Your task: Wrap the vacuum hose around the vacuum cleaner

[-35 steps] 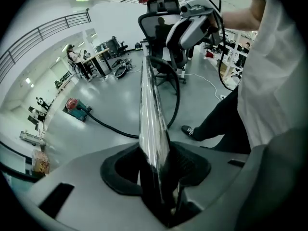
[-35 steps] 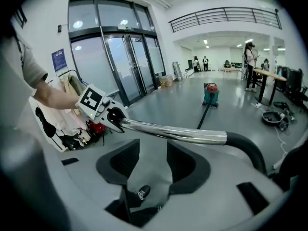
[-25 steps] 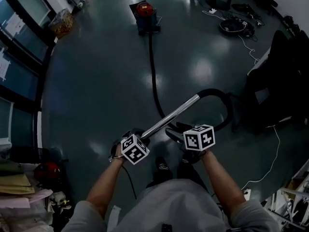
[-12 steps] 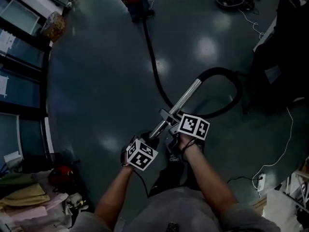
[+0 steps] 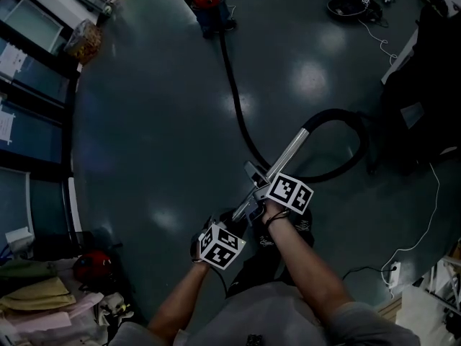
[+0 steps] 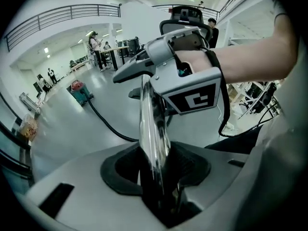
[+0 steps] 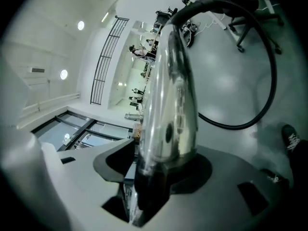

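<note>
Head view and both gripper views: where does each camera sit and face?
Head view: on the head, facing down at floor; forearms show.
Left gripper view: on left tool, looks along wand, vacuum cleaner beyond; right hand shows.
Right gripper view: on right tool, jaws just closing round wand, facing hose; shoe shows.
All share wand.

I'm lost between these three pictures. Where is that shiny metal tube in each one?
Head view: the metal tube slants across just right of centre.
Left gripper view: it rises from bottom centre.
Right gripper view: it fills the middle.
Shared landmark: the black hose.
</note>
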Available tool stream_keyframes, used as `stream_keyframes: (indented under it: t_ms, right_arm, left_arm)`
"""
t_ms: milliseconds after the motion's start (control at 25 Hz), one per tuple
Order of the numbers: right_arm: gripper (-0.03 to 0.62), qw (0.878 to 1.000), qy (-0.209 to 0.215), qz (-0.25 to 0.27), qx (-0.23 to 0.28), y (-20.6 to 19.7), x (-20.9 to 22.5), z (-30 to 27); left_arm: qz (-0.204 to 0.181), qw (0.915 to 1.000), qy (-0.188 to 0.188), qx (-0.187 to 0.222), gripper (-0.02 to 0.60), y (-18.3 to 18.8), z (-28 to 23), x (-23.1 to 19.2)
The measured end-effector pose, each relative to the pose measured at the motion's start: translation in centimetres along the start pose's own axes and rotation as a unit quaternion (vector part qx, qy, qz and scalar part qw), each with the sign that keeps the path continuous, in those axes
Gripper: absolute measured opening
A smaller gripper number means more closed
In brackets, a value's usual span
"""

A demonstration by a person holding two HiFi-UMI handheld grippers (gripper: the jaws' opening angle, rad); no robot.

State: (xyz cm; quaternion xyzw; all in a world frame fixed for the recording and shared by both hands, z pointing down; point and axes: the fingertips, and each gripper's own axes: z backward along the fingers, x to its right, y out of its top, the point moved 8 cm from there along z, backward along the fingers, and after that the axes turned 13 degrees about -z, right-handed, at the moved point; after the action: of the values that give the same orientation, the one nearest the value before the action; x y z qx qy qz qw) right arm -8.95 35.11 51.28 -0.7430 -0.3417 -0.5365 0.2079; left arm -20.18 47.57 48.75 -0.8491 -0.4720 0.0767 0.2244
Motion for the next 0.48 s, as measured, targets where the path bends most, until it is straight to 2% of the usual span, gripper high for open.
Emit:
stream_keyframes:
  t_ms: [80,120,320,480]
  right_arm:
    - [0.115,1.0,-0.013,0.002,0.013,-0.7,0.2,0.2]
    - [0.074,1.0,-0.016,0.005,0.018,-0.9,0.1,0.2]
    - [0.061,0.999,-0.021,0.033,0.028,-1.9,-1.6,0.5]
    - [0.055,0.997,-0.015,0.069,0.03,-2.5,-3.9,0.8]
  left_arm:
    - [0.008,0.9999,-0.003,0.011,0.166,-0.7,0.5,0.1]
    - [0.009,0.9998,-0.003,0.016,0.167,-0.9,0.7,0.0]
    - [0.001,0.9991,0.006,0.042,0.167,-1.8,1.5,-0.2]
    - [0.012,0.9969,0.018,0.075,0.167,-2.0,2.2,-0.5]
